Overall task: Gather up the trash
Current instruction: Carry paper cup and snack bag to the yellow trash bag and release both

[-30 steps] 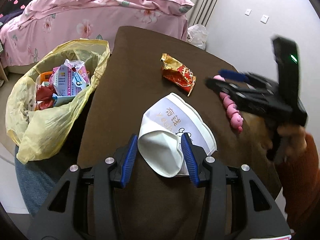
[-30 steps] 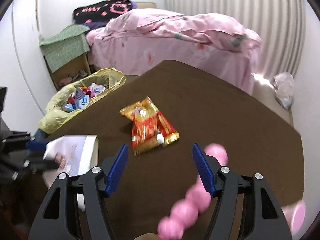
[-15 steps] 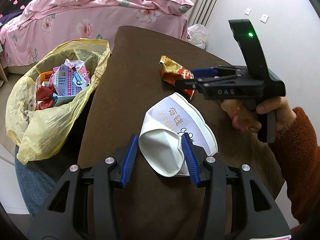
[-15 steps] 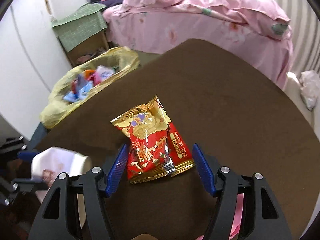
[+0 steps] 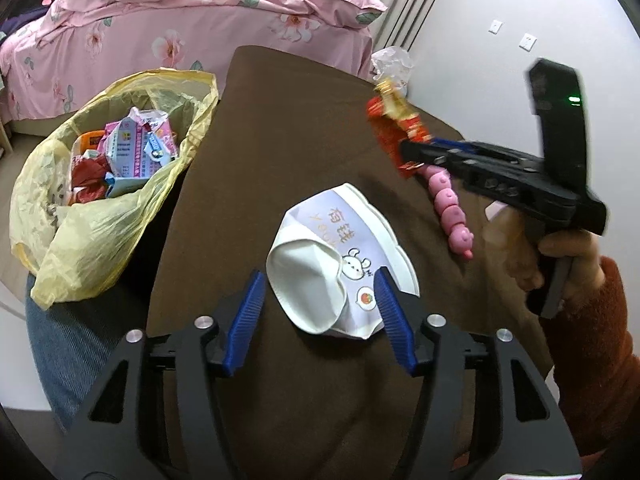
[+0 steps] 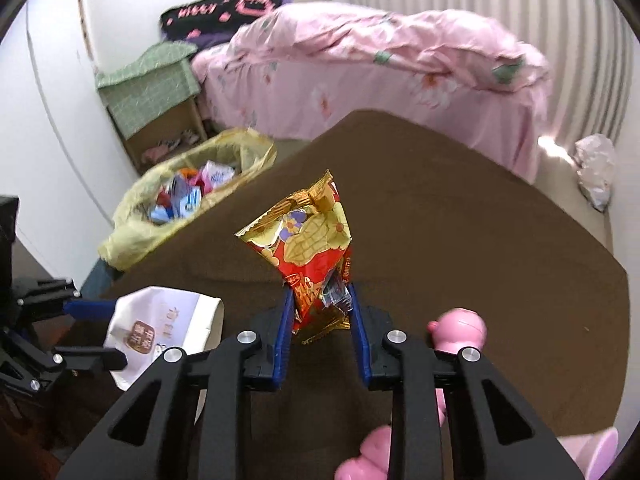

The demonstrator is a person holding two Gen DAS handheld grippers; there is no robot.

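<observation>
The right tongs are clamped on the lower end of 1 red-and-gold snack wrapper, which appears lifted off the brown surface, probably so it can be carried to the yellow trash bag at the surface's left edge. The left tongs are spread wide with nothing gripped, straddling 1 crumpled white paper bag lying on the surface, seemingly lined up to pinch it. 1 pink toy lies beside it. The trash bag already holds several wrappers.
</observation>
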